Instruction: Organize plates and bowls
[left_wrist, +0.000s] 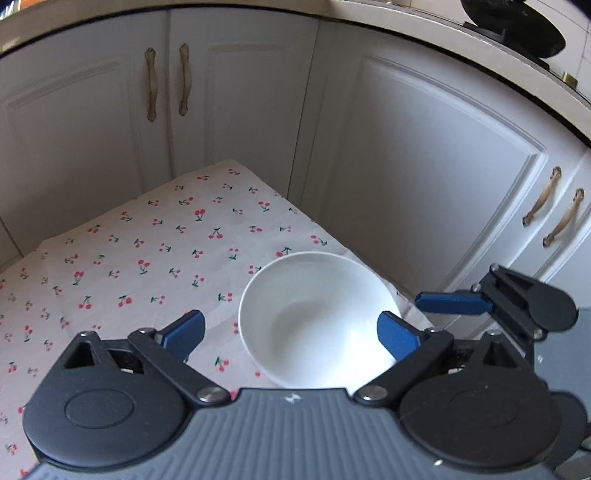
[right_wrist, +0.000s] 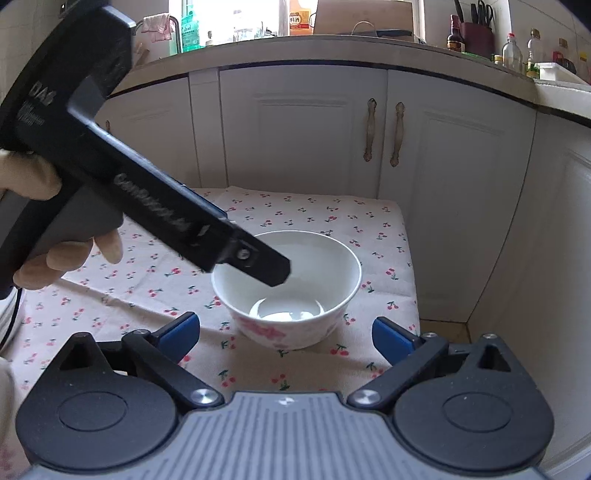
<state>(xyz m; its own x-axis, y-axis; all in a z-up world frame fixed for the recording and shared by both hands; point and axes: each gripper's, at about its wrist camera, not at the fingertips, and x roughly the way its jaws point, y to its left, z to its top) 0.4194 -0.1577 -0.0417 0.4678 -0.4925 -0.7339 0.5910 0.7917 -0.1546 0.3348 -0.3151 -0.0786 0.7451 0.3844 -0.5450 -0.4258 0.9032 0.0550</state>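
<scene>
A white bowl (left_wrist: 314, 314) with pink flowers on its outside (right_wrist: 288, 295) stands upright near the right edge of a table under a cherry-print cloth (left_wrist: 147, 258). My left gripper (left_wrist: 291, 334) hovers over it, open. Its right finger (left_wrist: 397, 338) shows in front of the bowl's inside and its left finger (left_wrist: 184, 332) stands apart over the cloth. In the right wrist view a hand (right_wrist: 55, 254) holds the left gripper (right_wrist: 275, 271) slanting down, its tip above the bowl's near-left rim. My right gripper (right_wrist: 286, 336) is open just short of the bowl, one finger (left_wrist: 454, 303) showing beside it.
White cabinet doors (right_wrist: 303, 140) with bronze handles (right_wrist: 397, 133) close in behind and to the right of the table. The countertop (right_wrist: 369, 48) above carries bottles and a knife block (right_wrist: 476, 33). A dark pan (left_wrist: 517, 26) sits up on the counter. The cloth's right edge (right_wrist: 410, 280) drops to the floor.
</scene>
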